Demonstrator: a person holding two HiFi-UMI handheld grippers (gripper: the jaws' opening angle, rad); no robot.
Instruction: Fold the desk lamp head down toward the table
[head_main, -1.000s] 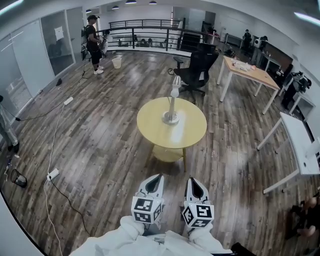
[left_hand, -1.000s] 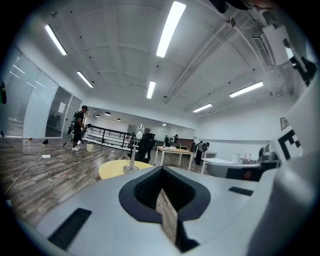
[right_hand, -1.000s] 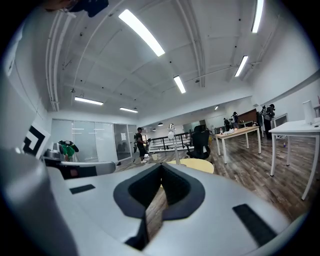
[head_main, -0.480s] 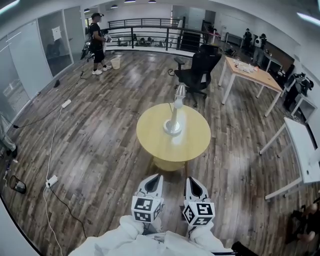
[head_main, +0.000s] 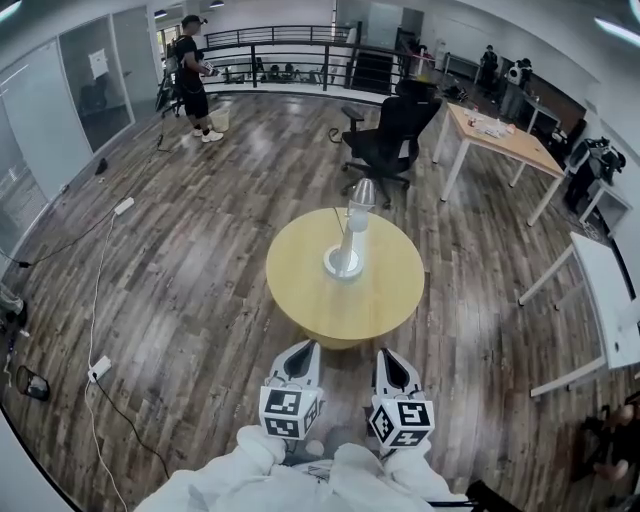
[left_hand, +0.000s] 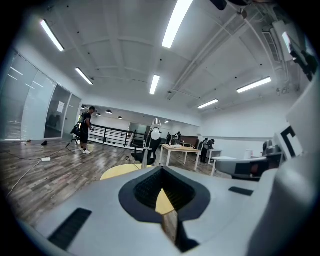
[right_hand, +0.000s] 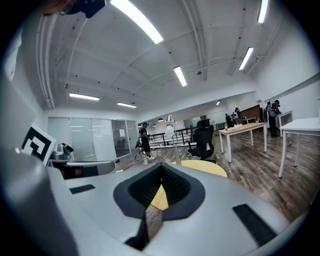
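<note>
The desk lamp (head_main: 347, 240) stands upright in the middle of the round yellow bench (head_main: 300, 295), its lamp head (head_main: 362, 192) raised at the top of the stem. The left gripper (head_main: 304, 350) and right gripper (head_main: 387, 357) hang side by side, short of the bench's near edge. Each has its jaws closed together, gripping nothing.

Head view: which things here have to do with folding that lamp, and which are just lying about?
Part of the job: desk lamp, upright on the round yellow table; left gripper and right gripper, both shut and empty.
Just about: black office chair, wooden desk, white desk, power strip on the floor, person standing far off.
</note>
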